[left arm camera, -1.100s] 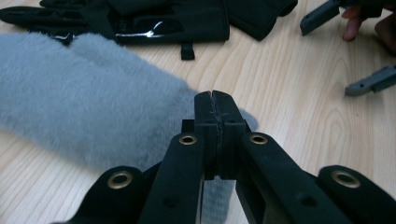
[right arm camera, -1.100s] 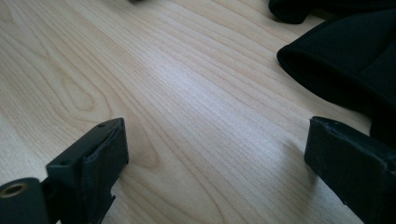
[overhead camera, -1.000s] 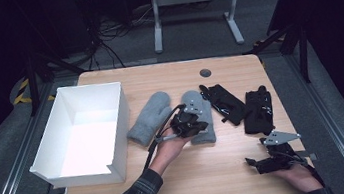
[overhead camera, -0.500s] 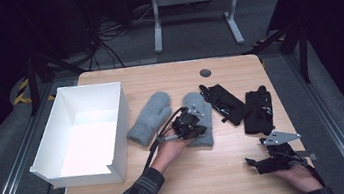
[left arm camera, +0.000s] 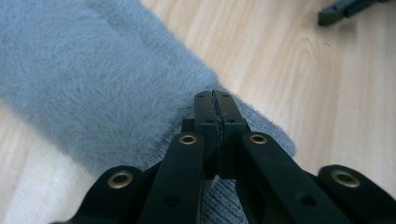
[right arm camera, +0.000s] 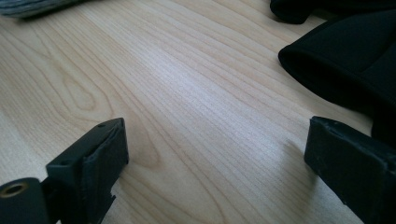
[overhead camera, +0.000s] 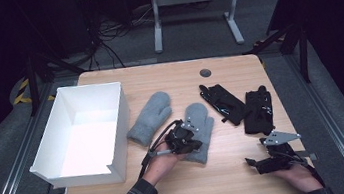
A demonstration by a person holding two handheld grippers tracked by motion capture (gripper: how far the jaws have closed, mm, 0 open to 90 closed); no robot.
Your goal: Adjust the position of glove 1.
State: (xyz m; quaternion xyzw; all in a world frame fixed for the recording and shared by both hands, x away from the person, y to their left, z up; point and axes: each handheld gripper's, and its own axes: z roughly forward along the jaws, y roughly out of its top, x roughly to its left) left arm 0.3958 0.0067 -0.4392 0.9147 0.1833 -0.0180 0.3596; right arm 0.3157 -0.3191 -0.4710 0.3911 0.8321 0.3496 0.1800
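Note:
Two grey mittens lie mid-table, one to the left and one to the right. My left gripper rests on the right mitten's cuff end. Its jaws are pressed together there, pinching the fuzzy grey mitten at the left gripper's tips. Over bare wood near the front right edge, my right gripper is low and open, pointing left. Nothing lies between the right gripper's jaws. A black glove sits just beyond its right jaw.
A white open box stands at the table's left side. Two black gloves lie at the right, behind my right gripper. A dark cable port sits near the table's back edge. A strip of grey mitten edges the right gripper view.

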